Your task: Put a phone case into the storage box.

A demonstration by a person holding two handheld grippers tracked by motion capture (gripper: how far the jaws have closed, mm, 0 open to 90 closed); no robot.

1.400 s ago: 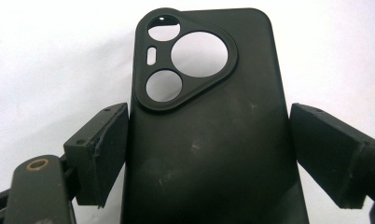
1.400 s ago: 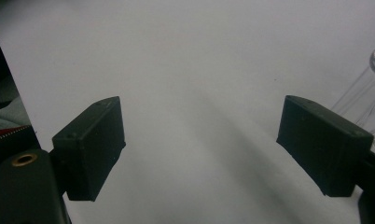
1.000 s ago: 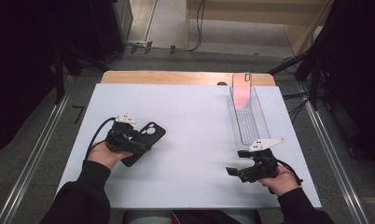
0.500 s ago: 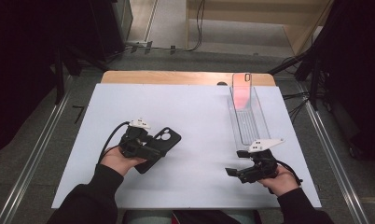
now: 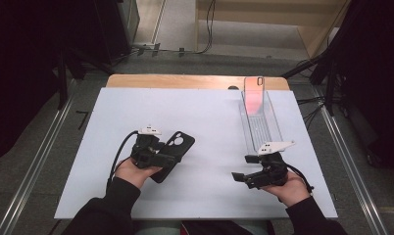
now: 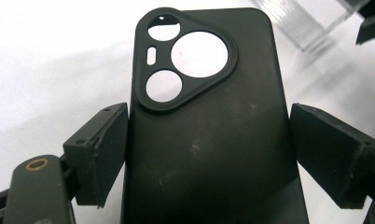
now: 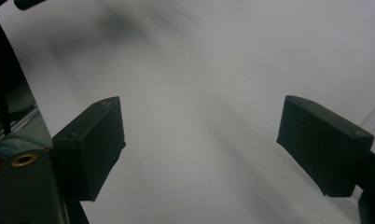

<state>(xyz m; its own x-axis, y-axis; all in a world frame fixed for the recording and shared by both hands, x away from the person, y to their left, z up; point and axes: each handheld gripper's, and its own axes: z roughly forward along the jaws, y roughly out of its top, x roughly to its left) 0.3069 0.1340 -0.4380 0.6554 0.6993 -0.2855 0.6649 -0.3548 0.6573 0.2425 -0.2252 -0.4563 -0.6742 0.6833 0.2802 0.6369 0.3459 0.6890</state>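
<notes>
1. Now, in the high view, the left hand lies low on the white table, left of centre, its dark sleeve coming in from the bottom edge.
2. It holds the left gripper nearly level, pointing right and a little away from the person, with the cable looping back beside the wrist.
3. A black phone case sits between the 2 jaws, camera cutouts at the far end, angled toward the table's middle.
4. In the left gripper view the black phone case runs up from the bottom edge. The left pad meets its side edge; the right pad stands just beside the other edge, and I cannot tell whether it touches.
5. So the left tongs are set at about the case's width, and a firm grip cannot be confirmed.
6. The right hand rests near the right front of the table, well apart from the left hand, wrist bent so the right gripper points left.
7. In the right gripper view its 2 jaws stand wide apart over bare table surface, with nothing between them.
8. A clear tray lies just beyond the right gripper, running toward the far edge with a pinkish item at its far end.
</notes>
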